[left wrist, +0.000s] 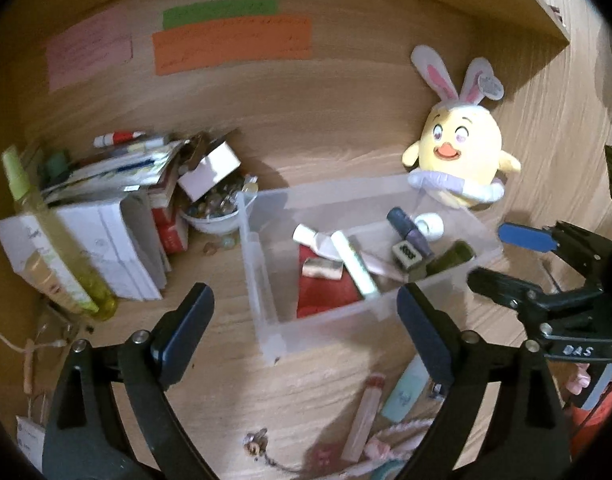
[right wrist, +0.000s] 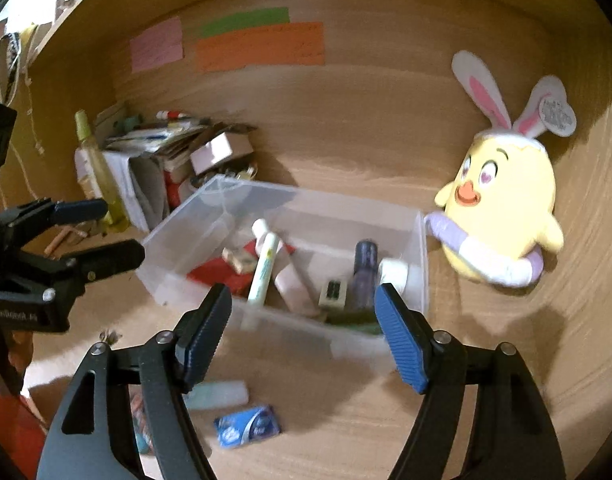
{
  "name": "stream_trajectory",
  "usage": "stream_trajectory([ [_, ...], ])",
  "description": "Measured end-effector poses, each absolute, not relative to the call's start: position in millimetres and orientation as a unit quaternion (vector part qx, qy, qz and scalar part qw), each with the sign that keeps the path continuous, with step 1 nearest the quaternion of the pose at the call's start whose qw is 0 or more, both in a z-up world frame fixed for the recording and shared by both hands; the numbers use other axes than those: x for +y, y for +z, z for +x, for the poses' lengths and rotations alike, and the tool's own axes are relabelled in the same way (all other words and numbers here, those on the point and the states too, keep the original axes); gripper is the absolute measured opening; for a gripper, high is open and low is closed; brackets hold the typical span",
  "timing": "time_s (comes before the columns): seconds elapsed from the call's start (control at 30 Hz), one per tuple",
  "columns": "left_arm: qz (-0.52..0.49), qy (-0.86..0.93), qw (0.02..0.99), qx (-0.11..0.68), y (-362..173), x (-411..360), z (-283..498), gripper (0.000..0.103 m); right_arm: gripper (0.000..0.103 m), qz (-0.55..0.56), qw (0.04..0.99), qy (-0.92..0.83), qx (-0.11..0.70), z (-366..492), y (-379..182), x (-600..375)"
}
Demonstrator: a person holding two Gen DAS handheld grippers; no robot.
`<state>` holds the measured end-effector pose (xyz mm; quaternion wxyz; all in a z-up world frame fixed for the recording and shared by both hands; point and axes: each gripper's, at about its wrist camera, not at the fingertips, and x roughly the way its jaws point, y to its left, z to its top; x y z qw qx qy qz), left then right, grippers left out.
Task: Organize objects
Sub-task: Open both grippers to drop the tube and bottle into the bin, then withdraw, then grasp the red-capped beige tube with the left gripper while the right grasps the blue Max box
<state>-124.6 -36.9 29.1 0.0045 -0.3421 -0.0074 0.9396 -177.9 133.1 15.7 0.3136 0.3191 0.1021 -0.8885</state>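
Note:
A clear plastic bin (left wrist: 266, 280) (right wrist: 174, 232) stands on the wooden desk. It holds a white tube (left wrist: 355, 268), a red pouch (left wrist: 325, 292), a purple bottle (right wrist: 363, 268) and other small items. My left gripper (left wrist: 304, 296) hovers open in front of the bin with nothing between its fingers. My right gripper (right wrist: 304, 294) is also open and empty at the bin's near wall. Loose on the desk in front lie a pink tube (left wrist: 365, 416), a pale green tube (left wrist: 405, 392) and a blue packet (right wrist: 248, 426).
A yellow plush chick with bunny ears (left wrist: 461, 148) (right wrist: 501, 200) leans by the bin's right end. To the left are a pile of books and papers (left wrist: 118, 240), a green spray bottle (left wrist: 54, 232) and a bowl of marbles (left wrist: 216, 208). Coloured notes (left wrist: 230, 44) hang on the back panel.

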Motion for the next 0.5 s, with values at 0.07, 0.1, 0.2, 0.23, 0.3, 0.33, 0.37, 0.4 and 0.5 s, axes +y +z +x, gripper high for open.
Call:
stream_trajectory([
  [0.07,-0.352,0.936,-0.001,-0.016,22,-40,-121,0.094,0.073,0.326,0.321,-0.883,0.103,-172,10,134],
  [0.1,-0.359,0.933,0.0,-0.019,18,-41,-120,0.094,0.073,0.329,0.323,-0.881,0.104,-169,7,135],
  [0.2,-0.378,0.925,-0.002,-0.024,5,-43,-117,0.094,0.073,0.338,0.325,-0.877,0.107,-160,-3,138],
  [0.23,-0.384,0.923,-0.002,-0.024,0,-43,-116,0.094,0.073,0.341,0.325,-0.875,0.109,-158,-6,139],
  [0.3,-0.393,0.919,-0.001,-0.02,-8,-41,-113,0.094,0.073,0.35,0.324,-0.872,0.11,-154,-13,142],
  [0.33,-0.398,0.917,0.0,-0.018,-12,-40,-111,0.094,0.073,0.354,0.324,-0.87,0.111,-153,-17,143],
  [0.37,-0.403,0.915,0.0,-0.016,-16,-39,-109,0.094,0.073,0.36,0.323,-0.868,0.112,-153,-21,143],
  [0.4,-0.407,0.914,-0.002,-0.014,-19,-38,-108,0.094,0.073,0.367,0.324,-0.865,0.113,-152,-27,144],
  [0.5,-0.42,0.907,-0.001,-0.014,-27,-37,-106,0.094,0.074,0.397,0.337,-0.845,0.122,-151,-44,144],
])
